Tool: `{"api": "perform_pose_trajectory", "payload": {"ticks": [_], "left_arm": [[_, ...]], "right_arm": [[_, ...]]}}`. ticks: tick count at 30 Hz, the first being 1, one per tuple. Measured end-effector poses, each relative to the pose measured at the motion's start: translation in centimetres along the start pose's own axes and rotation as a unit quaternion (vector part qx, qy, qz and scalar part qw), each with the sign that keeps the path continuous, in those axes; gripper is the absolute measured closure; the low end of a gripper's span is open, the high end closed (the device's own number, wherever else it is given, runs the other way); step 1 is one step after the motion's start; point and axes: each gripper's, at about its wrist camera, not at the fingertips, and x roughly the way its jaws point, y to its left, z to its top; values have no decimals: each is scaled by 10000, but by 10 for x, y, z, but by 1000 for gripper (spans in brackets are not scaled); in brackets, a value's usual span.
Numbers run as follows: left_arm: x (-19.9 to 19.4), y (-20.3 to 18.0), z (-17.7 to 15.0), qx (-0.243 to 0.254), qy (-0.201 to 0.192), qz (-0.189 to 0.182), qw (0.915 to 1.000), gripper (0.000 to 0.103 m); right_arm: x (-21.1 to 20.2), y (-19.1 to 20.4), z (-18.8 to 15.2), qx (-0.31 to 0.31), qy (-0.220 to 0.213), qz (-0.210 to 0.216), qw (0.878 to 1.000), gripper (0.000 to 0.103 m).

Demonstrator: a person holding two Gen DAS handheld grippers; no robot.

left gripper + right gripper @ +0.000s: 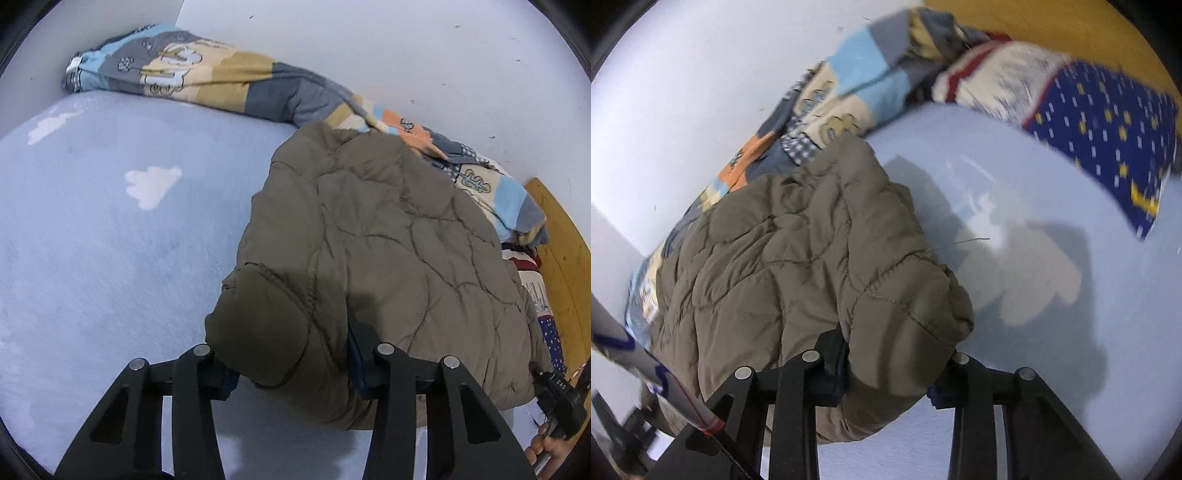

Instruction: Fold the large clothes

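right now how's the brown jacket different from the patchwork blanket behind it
The brown jacket is one plain colour with quilted stitching; the patchwork blanket is blue, grey, cream and orange blocks. The jacket is gripped at its near corners by both grippers; the blanket lies bunched along the wall, untouched. Both rest on the pale blue bed.

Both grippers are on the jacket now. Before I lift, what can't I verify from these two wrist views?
- Left gripper: fingertips buried under the olive-brown quilted puffer jacket; how much fabric is caught is hidden, left view.
- Right gripper: same, right view.
- Jacket's sleeves, collar: folded under.
- Navy star-patterned pillow: motion-blurred.
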Motion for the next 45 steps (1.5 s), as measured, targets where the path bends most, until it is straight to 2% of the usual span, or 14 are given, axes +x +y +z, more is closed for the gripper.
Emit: {"api": "perform_pose_trajectory", "payload": {"ticks": [7, 16, 21, 25, 28, 29, 31, 34, 35, 37, 38, 41, 43, 45], "left_arm": [[-43, 1, -15, 110, -56, -13, 9999, 58], [-86, 29, -80, -173, -29, 36, 9998, 55], [-95, 53, -109, -672, 97, 108, 9976, 42], [-112, 67, -111, -963, 134, 7, 9953, 39], [-141, 71, -110, -977, -230, 183, 9948, 39], [-151, 69, -108, -902, -408, 287, 9947, 39], [-161, 59, -102, -642, -680, 454, 9946, 39], [-162, 19, -101, 172, -875, 548, 9945, 39], [-157, -5, -104, 609, -897, 497, 9929, 39], [-148, -41, -110, 1234, -907, 420, 9873, 39], [-141, -66, -116, 1651, -920, 384, 9812, 39], [-114, -108, -129, 2377, -809, 415, 9671, 37], [-95, -118, -134, 2526, -691, 561, 9635, 37], [-75, -115, -134, 2437, -458, 610, 9668, 36]], "right_arm": [[-45, 6, -4, -259, -112, 66, 9996, 70], [-94, -20, -43, -37, 154, 272, 9995, 70], [-94, -52, -72, 550, 560, 425, 9960, 66], [-90, -81, -85, 1347, 970, 649, 9840, 52], [-105, -100, -94, 1870, 1011, 808, 9738, 48], [-111, -106, -96, 1989, 1007, 802, 9715, 48], [-129, -115, -100, 2103, 789, 483, 9733, 48], [-153, -111, -93, 1889, 215, 203, 9815, 48], [-157, -103, -89, 1690, 82, 280, 9852, 48], [-162, -65, -78, 808, -159, 478, 9955, 48], [-162, -47, -78, 418, -246, 512, 9975, 48], [-146, 14, -86, -656, -226, 805, 9943, 48], [-126, 48, -96, -1097, -86, 913, 9897, 48], [-108, 68, -105, -1459, 30, 788, 9862, 48]]}}
